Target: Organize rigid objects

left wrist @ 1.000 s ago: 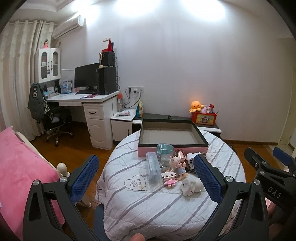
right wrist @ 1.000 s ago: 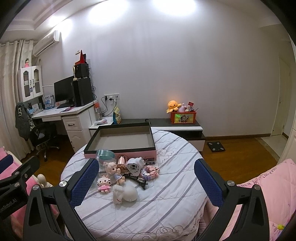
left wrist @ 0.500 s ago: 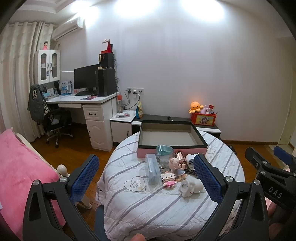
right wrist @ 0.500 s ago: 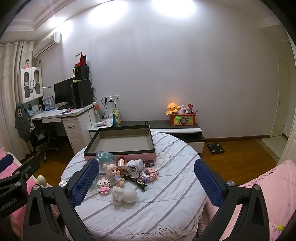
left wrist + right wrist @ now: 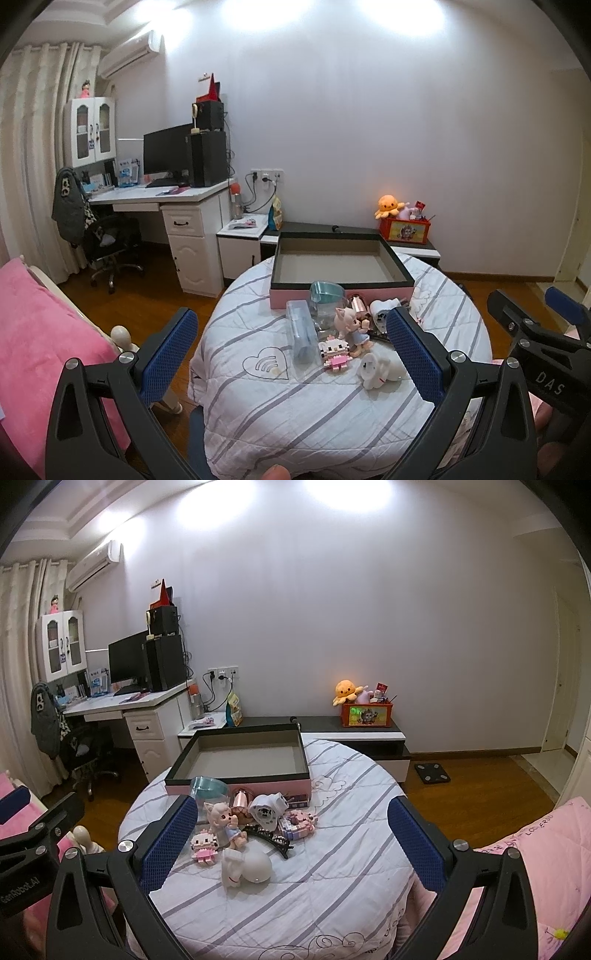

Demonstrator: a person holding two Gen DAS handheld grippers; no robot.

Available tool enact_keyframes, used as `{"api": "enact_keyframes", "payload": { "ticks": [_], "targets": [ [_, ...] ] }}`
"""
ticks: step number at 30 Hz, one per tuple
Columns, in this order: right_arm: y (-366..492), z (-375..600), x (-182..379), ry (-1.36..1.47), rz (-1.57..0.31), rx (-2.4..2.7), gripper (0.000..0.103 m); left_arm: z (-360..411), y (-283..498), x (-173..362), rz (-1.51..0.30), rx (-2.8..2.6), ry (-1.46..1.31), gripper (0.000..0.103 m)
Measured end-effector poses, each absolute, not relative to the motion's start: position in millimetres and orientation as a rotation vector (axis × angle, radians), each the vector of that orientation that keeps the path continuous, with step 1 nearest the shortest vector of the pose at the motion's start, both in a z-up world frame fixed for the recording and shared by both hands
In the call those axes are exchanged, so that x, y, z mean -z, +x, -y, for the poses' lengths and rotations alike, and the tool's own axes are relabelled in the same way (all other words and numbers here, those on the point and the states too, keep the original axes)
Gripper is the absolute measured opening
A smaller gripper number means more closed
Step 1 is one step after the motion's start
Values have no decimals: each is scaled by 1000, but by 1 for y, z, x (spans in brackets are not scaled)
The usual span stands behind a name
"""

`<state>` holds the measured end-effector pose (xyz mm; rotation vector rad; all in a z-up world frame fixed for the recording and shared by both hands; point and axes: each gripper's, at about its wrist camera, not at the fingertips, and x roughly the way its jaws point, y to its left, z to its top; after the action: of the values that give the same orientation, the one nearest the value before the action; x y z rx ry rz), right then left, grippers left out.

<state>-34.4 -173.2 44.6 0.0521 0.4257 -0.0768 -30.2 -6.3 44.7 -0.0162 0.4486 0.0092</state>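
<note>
A pink box with a black rim (image 5: 341,286) (image 5: 236,781) lies open and empty at the far side of the round quilted table (image 5: 280,406) (image 5: 332,878). In front of it lies a cluster: a clear case (image 5: 301,336), a teal cup (image 5: 325,293) (image 5: 208,788), a pig-eared doll (image 5: 352,326) (image 5: 225,821), a pink block kitten (image 5: 334,352) (image 5: 203,845), a white elephant toy (image 5: 378,369) (image 5: 245,867), a block house (image 5: 297,823) and a black hair clip (image 5: 271,838). My left gripper (image 5: 290,354) and right gripper (image 5: 291,840) both hang open above the table's near side, holding nothing.
A pink bed (image 5: 33,339) lies to the left and pink bedding (image 5: 535,871) to the right. A white desk (image 5: 177,206) with a monitor, an office chair (image 5: 110,243) and a low cabinet (image 5: 354,734) with a red toy box stand by the far wall. A fingertip (image 5: 275,472) shows at the bottom edge.
Both views have crept slightly nearer the table, so the toys sit a little lower in the frames. Nothing has been touched and both grippers stay open.
</note>
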Motion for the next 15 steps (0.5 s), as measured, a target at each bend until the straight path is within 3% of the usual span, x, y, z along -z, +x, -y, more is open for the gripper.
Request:
{"api": "enact_keyframes", "payload": {
  "ticks": [15],
  "targets": [
    [-6,181,-13,53,-512,59,103,15,4,-6,-527,26,-17,103]
  ]
}}
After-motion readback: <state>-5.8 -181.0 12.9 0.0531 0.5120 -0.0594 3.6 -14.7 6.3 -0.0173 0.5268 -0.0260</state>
